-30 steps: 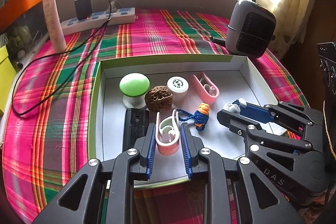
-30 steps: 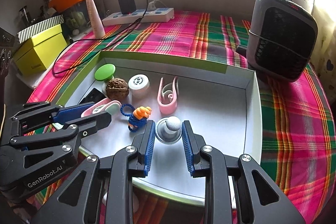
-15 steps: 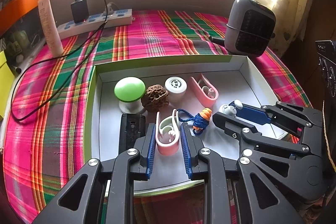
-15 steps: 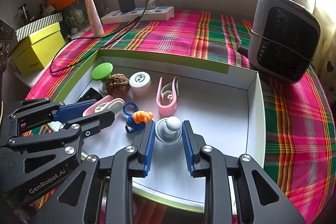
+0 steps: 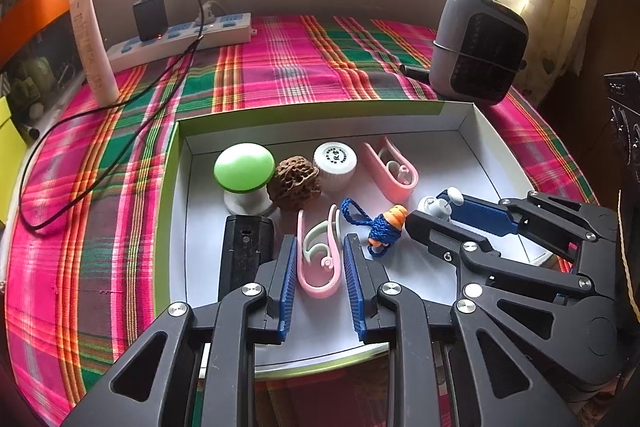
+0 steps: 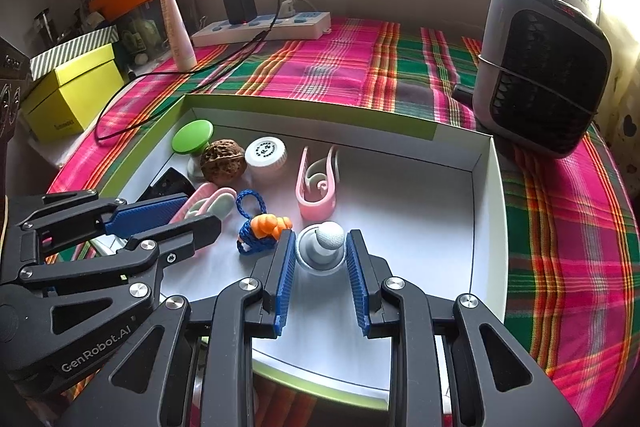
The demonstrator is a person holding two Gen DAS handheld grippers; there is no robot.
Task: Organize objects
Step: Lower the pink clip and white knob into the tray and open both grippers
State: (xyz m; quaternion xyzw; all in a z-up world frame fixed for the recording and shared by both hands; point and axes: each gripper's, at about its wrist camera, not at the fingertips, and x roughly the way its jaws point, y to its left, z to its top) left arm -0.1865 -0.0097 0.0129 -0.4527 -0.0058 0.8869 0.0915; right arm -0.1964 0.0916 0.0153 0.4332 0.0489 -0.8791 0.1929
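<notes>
The shallow white box (image 5: 472,125) with its green outer wall sat on the plaid-covered worktop (image 5: 288,67). Along its far side stood a green mushroom-shaped piece (image 5: 244,167), a walnut (image 5: 294,183), a white round cap (image 5: 335,159) and a pink clip (image 5: 394,173). Nearer me lay a black block (image 5: 246,247) and a blue cord knot with an orange tip (image 5: 384,227).

My left claw (image 5: 319,259) was clenched on a second pink clip (image 5: 319,255), both blue pads pressing its sides down in the box. My right claw (image 6: 320,259) gripped a small grey-and-white knob (image 6: 322,247) on the box floor, just beside the cord knot.

Outside the box, a grey heater (image 6: 544,67) stood at the right corner, a power strip (image 6: 264,27) along the back wall, and a yellow box (image 6: 72,95) off the left edge.

Compared with a second earlier, both claws held the same things in the same places; only the view shifted slightly.
</notes>
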